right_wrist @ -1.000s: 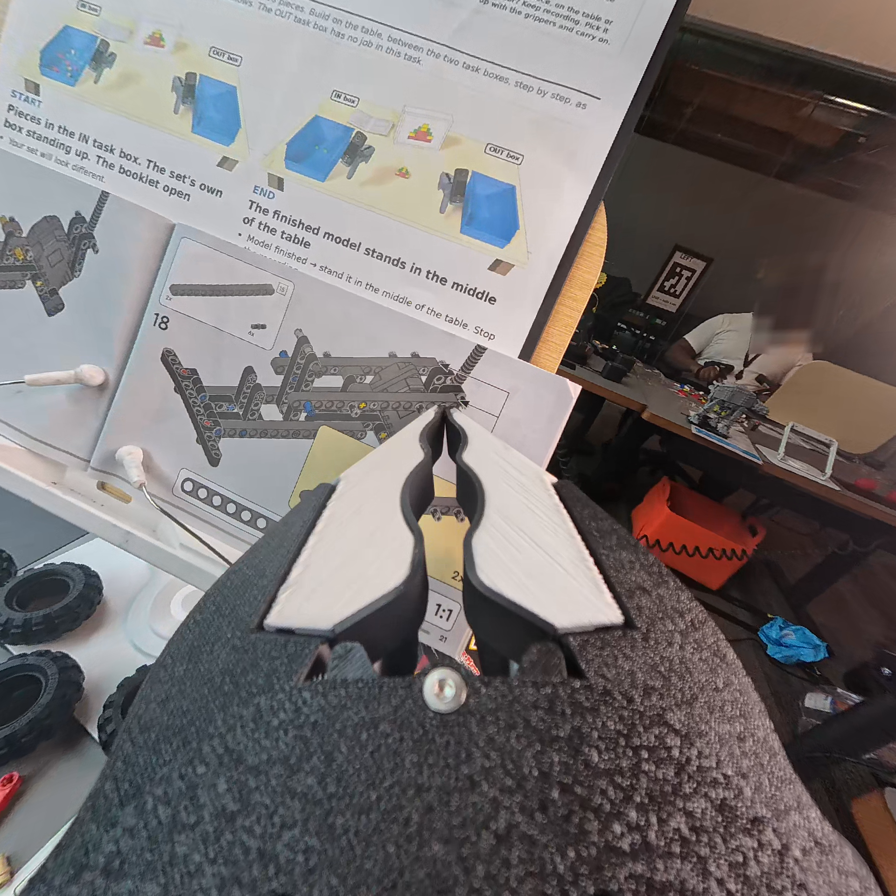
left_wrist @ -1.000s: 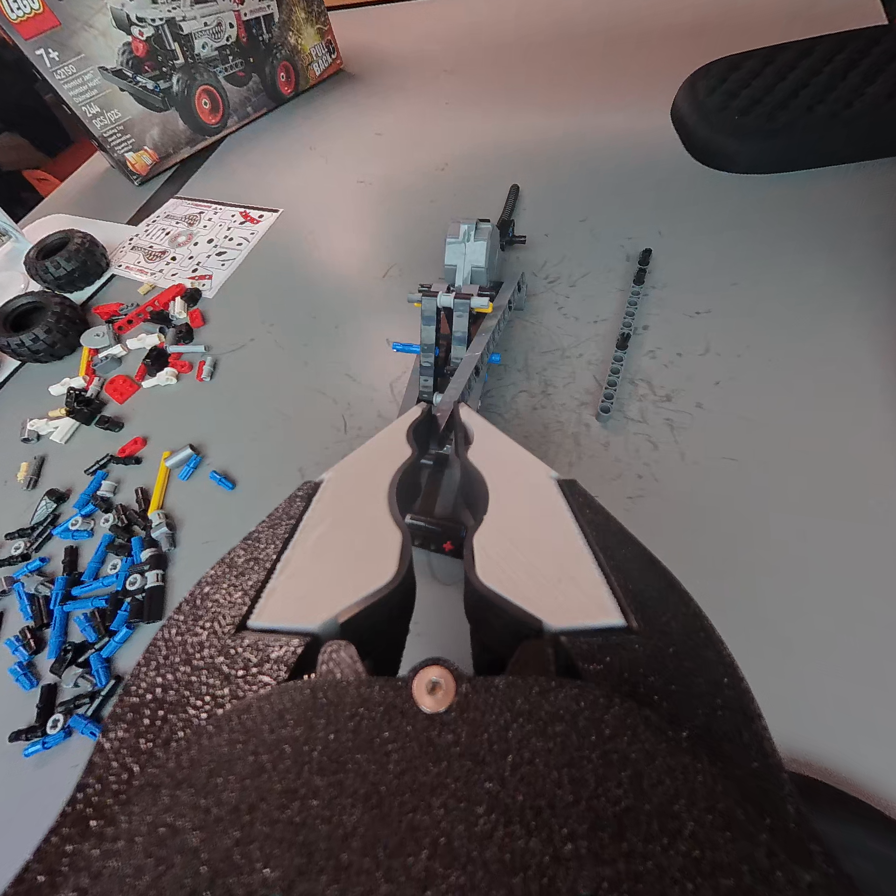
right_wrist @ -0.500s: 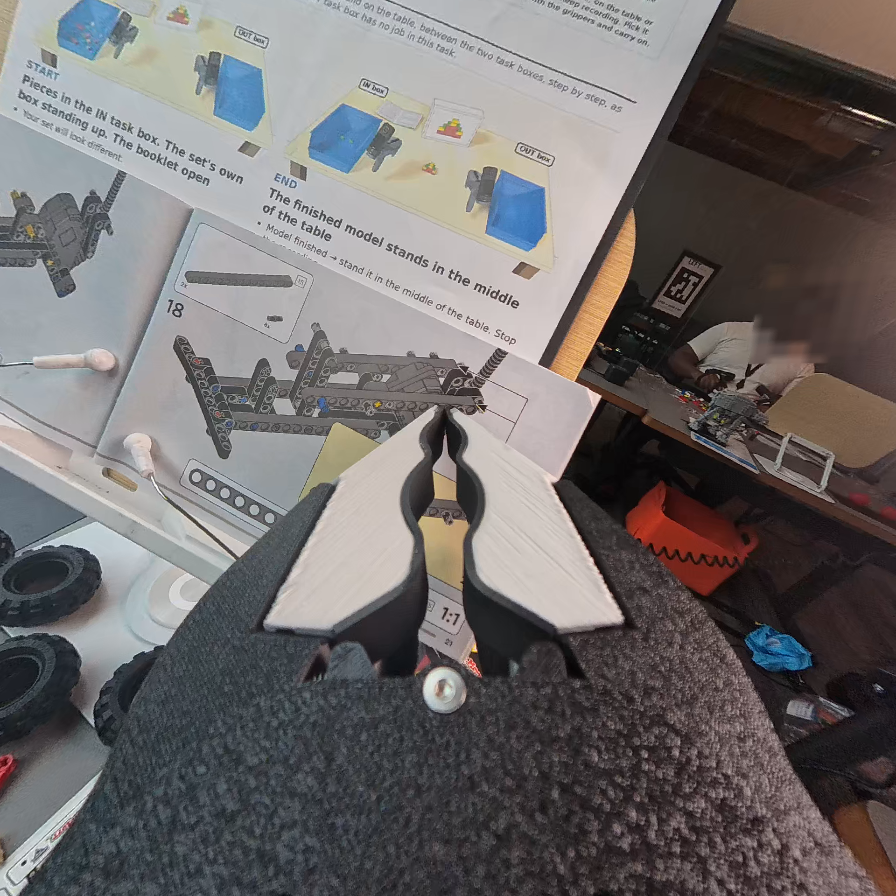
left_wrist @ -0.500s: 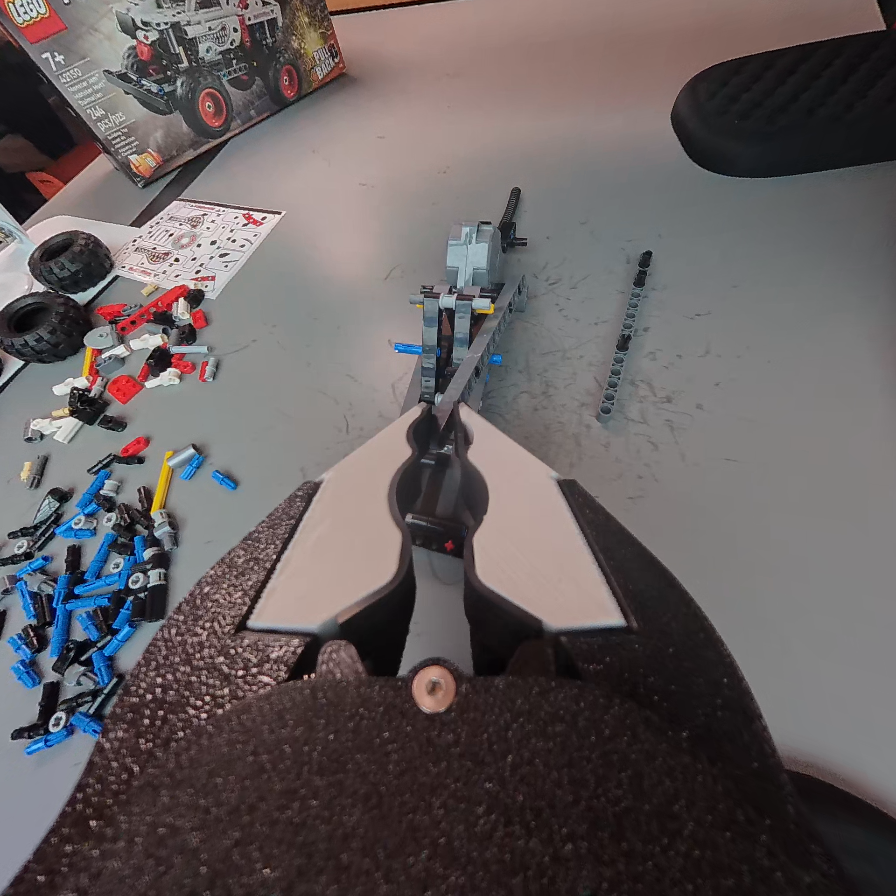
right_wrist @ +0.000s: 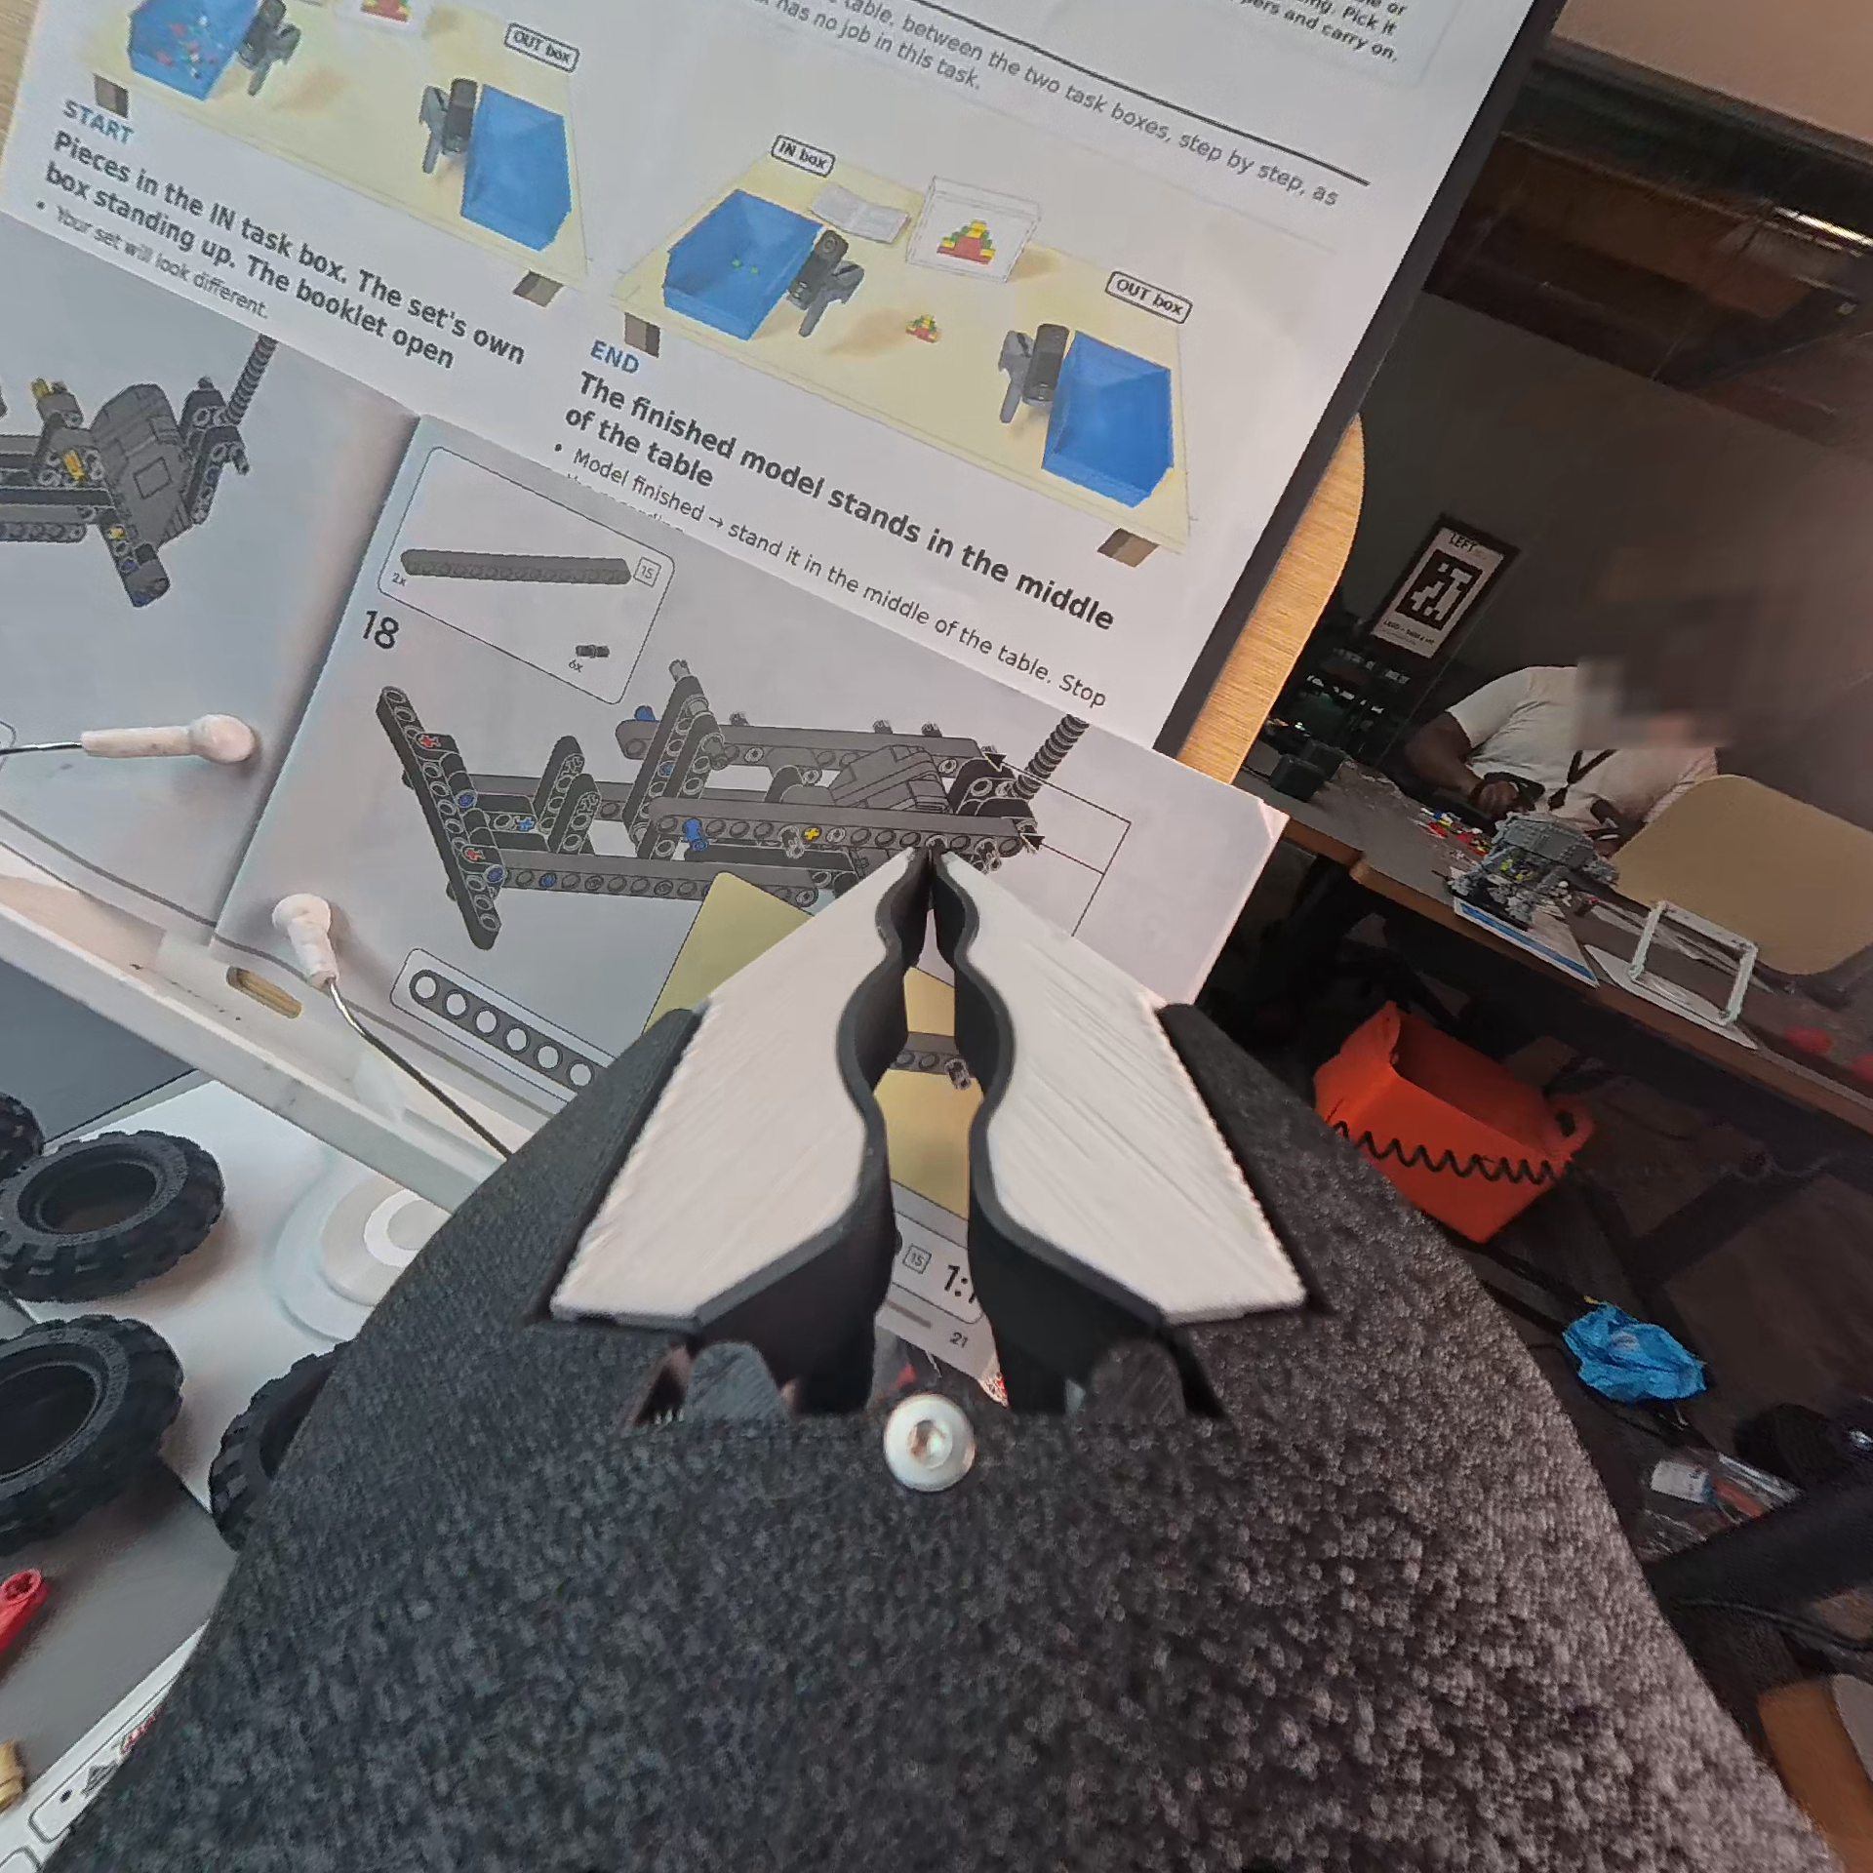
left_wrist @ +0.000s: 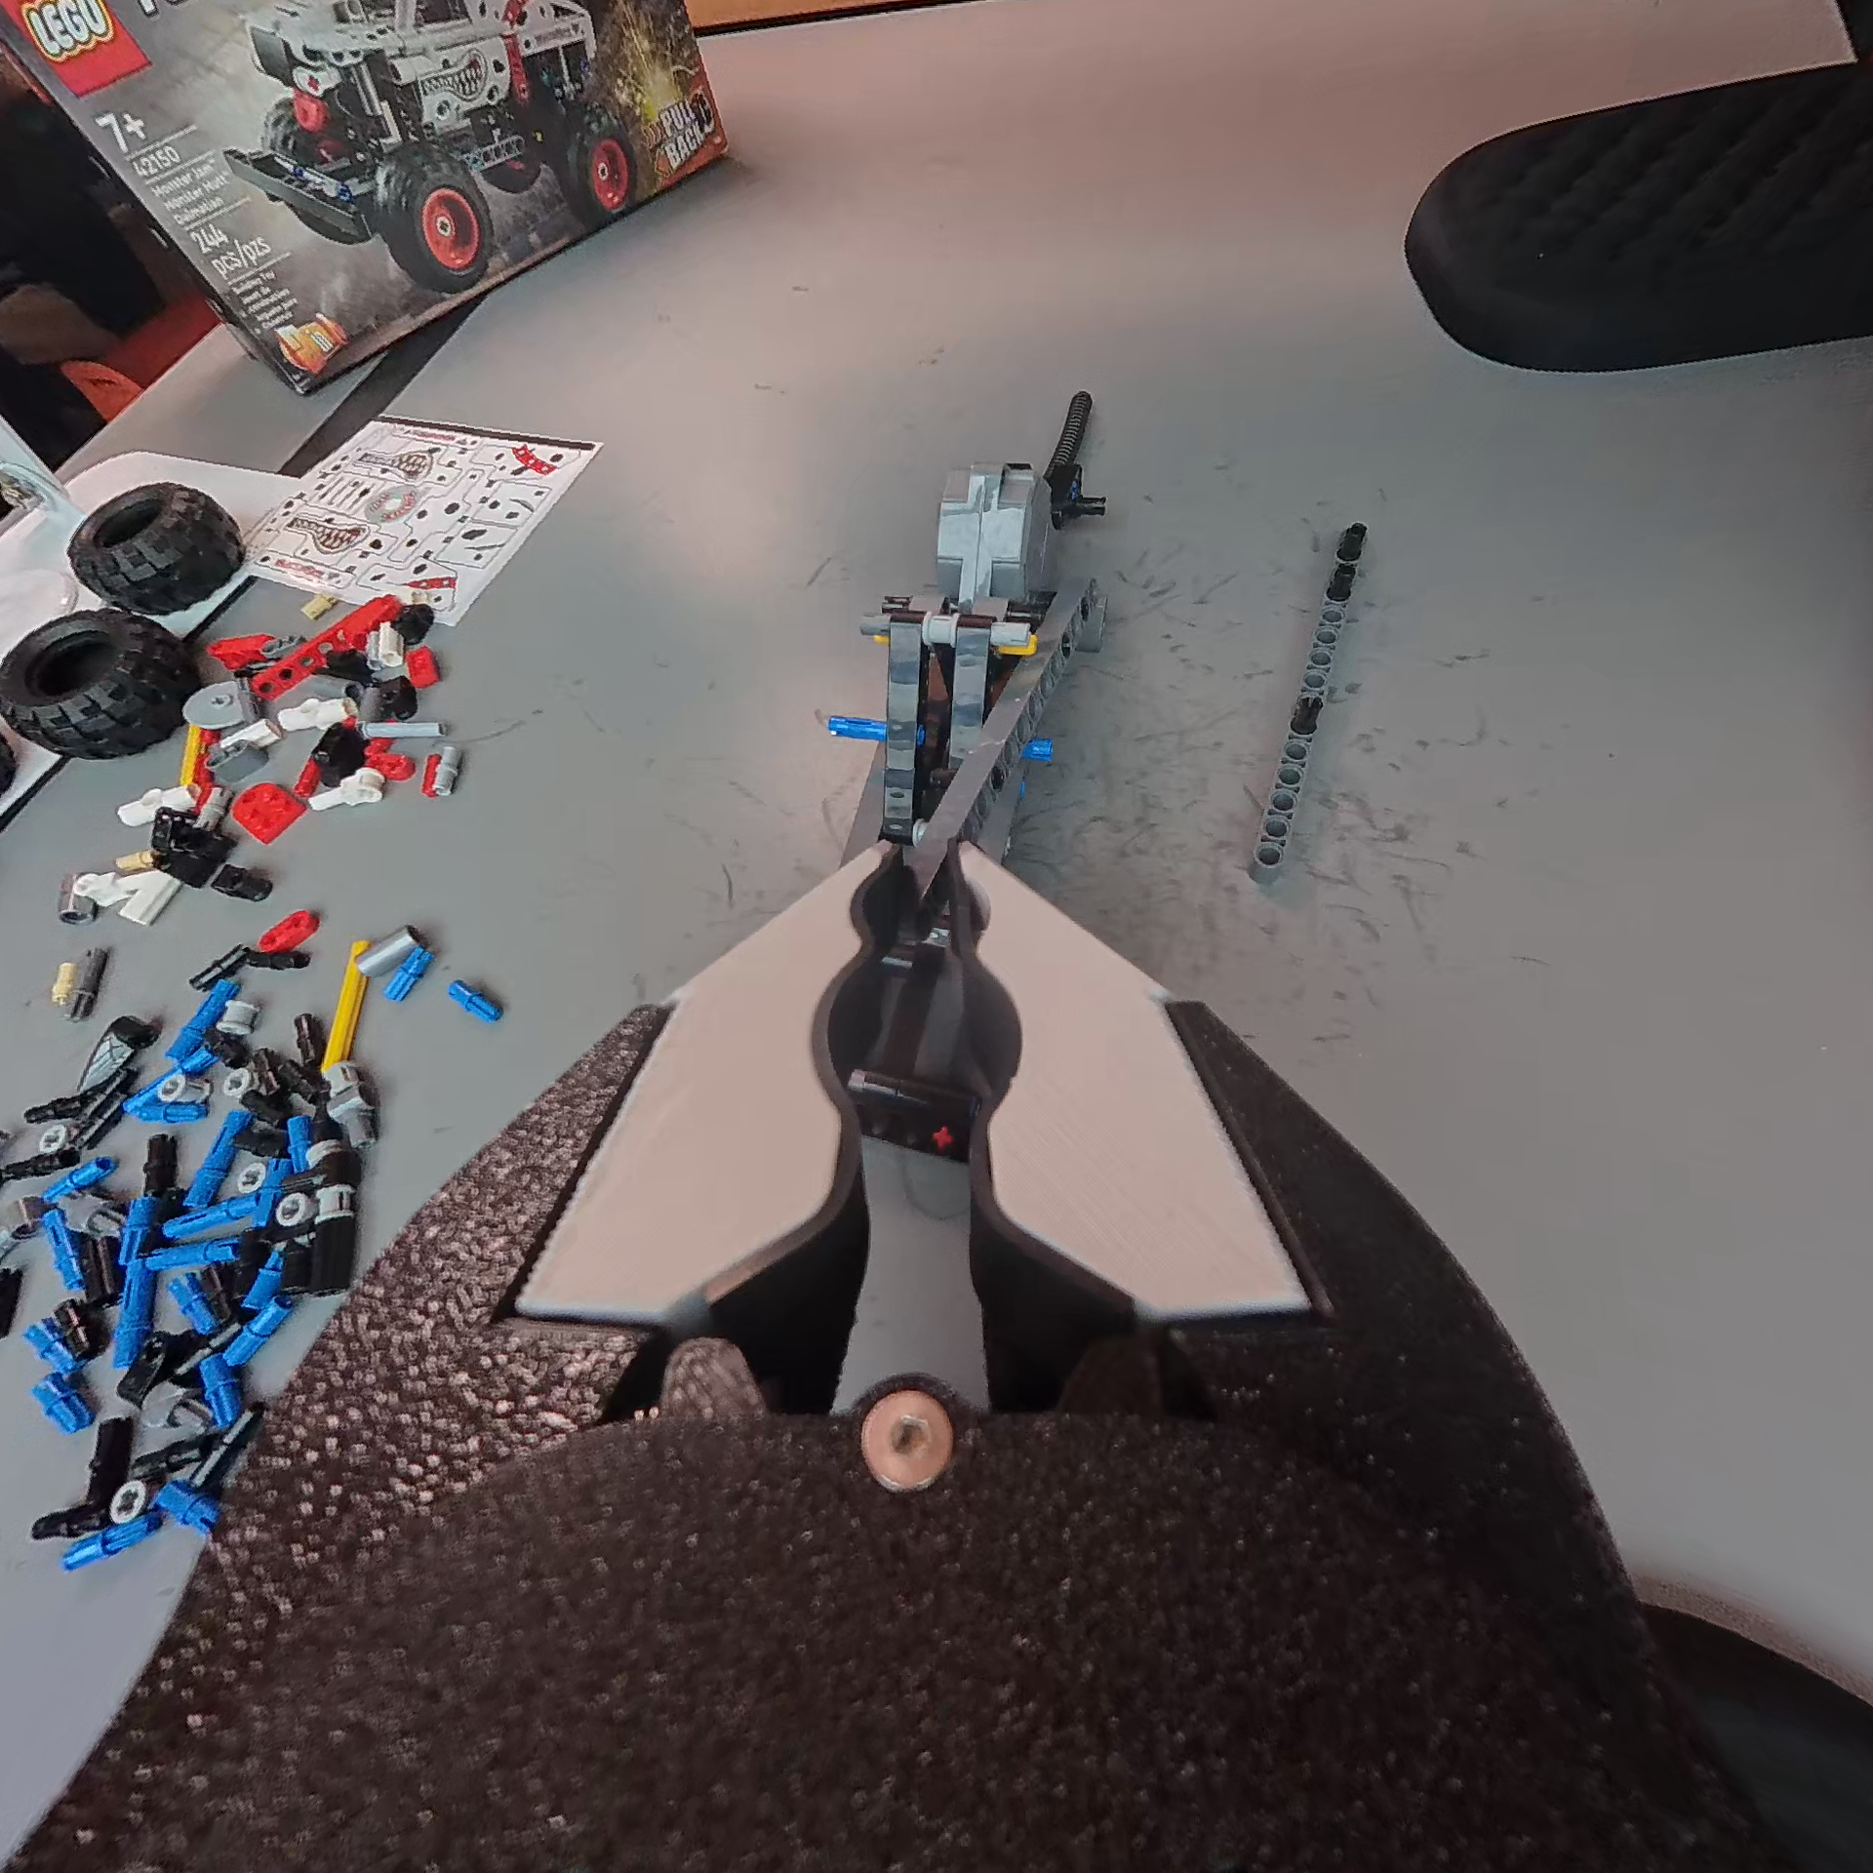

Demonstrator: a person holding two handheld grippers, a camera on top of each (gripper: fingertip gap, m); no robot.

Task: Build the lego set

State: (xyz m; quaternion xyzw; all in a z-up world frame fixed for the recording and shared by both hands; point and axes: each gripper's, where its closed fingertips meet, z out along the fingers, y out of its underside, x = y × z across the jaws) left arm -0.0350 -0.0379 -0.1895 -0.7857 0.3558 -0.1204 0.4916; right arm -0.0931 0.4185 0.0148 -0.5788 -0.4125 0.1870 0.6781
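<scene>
- The left gripper point(left_wrist: 920, 862) has its jaws clamped on the near end of the partly built chassis point(left_wrist: 963, 699), which lies lengthwise on the grey table point(left_wrist: 1520, 1115), pointing away from the camera.
- The right gripper point(right_wrist: 929, 862) is raised off the table, jaws together with nothing between them, and faces the open instruction booklet point(right_wrist: 568, 649) on its stand.
- Handling, as a judgement: the chassis is light, rigid plastic, but long and thin. Its pinned joints can twist or pop apart under side load. Grip it on a solid beam near the middle, not on the protruding blue pins point(left_wrist: 856, 725) or the black spring point(left_wrist: 1072, 431) at the far end.
- A loose grey beam point(left_wrist: 1307, 709) with black pins fitted lies apart to the right of the chassis, clear for pickup. It is smooth and narrow, so grasp it across its flat sides.
- To the left lie loose small parts point(left_wrist: 203, 1166), black tyres point(left_wrist: 152, 547), a sticker sheet point(left_wrist: 426, 507) and the set box point(left_wrist: 385, 172).
- A black padded object point(left_wrist: 1662, 213) lies at the far right, well apart from the chassis.
- Nothing stands between the chassis and the loose beam.
</scene>
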